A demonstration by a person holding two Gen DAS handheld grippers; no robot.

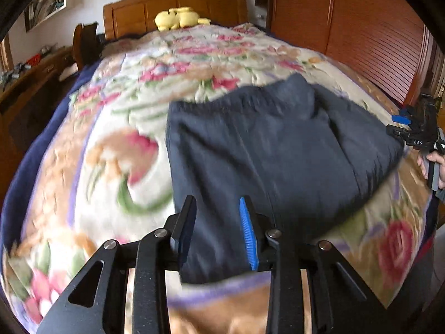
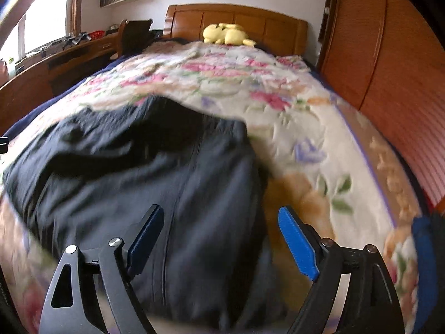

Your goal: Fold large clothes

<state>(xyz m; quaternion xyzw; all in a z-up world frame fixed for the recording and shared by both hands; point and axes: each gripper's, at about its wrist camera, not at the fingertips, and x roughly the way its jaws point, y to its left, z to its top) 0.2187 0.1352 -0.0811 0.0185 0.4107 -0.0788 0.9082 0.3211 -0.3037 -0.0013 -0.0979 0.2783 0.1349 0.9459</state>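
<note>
Left claw (image 1: 218, 228) poised low over the near hem of the dark garment (image 1: 278, 150), fingers parted with cloth showing between them — whether pinched, cannot tell. Right claw (image 2: 222, 239) spread wide above the garment's right edge, gripping nothing. Garment itself folded, lying on the floral blanket (image 1: 116, 128) of the bed. Beyond the garment — yellow plush toy (image 2: 225, 34) against the wooden headboard (image 2: 236, 16).
</note>
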